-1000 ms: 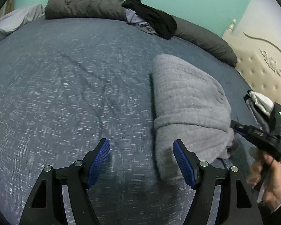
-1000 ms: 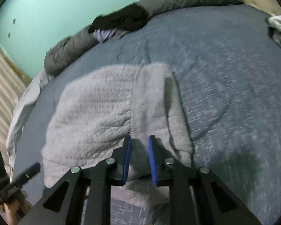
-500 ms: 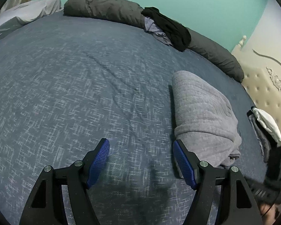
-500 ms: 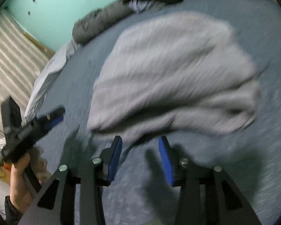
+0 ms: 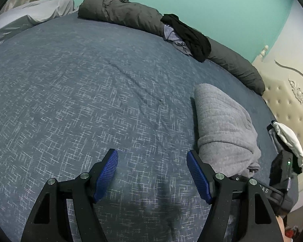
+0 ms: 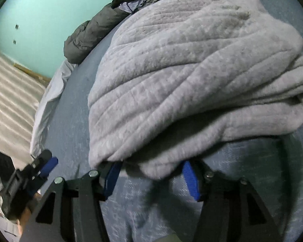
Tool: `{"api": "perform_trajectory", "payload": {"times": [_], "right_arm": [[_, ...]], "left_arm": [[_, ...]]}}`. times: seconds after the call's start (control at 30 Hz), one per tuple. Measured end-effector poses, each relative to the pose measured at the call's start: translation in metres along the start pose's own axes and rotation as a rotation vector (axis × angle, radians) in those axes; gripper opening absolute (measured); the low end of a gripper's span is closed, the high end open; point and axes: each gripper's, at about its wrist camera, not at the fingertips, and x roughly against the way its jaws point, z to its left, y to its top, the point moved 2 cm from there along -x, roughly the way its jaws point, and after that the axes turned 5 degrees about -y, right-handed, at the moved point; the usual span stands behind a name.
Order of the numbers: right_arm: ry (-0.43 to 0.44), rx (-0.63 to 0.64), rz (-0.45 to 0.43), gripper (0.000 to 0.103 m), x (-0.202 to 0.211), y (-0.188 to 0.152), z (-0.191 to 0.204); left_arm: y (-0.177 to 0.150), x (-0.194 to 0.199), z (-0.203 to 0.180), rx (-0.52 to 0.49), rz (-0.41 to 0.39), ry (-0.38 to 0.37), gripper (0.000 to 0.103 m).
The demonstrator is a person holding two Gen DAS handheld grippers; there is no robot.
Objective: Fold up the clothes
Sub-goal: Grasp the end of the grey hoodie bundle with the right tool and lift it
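Since 1 second ago, the right gripper (image 6: 151,173) has been released from the sweater (image 6: 192,70) and drawn back to its near edge; its jaws, then nearly closed on the fabric, are now spread, with the blue tips tucked just under the overhanging hem at the lower centre of the right wrist view. The left gripper (image 5: 152,173) is held wide apart over bare bedspread (image 5: 80,100) at the lower centre of its frame, nothing between its pads. The sweater is seen folded into a thick grey bundle at centre right of the left wrist view, lying on the bedspread, just beyond the left gripper's right finger. A dark duvet (image 5: 121,14) and black garment (image 5: 189,36) are laid along the upper edge against the green wall (image 5: 212,4). A cream headboard (image 5: 288,92) is seen at right.
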Motion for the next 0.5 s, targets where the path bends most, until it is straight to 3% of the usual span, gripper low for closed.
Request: {"api": "perform_trajectory", "payload": {"times": [0.03, 0.23, 0.5], "right_arm": [[0.006, -0.004, 0.007, 0.042, -0.004, 0.0, 0.001], [0.006, -0.021, 0.001, 0.012, -0.004, -0.004, -0.001], [0.02, 0.023, -0.021, 0.007, 0.024, 0.002, -0.002]], "left_arm": [[0.0, 0.001, 0.001, 0.0, -0.001, 0.001, 0.074], [-0.002, 0.005, 0.007, -0.003, -0.003, 0.01, 0.074], [-0.004, 0.014, 0.007, -0.006, -0.029, 0.016, 0.074]]}}
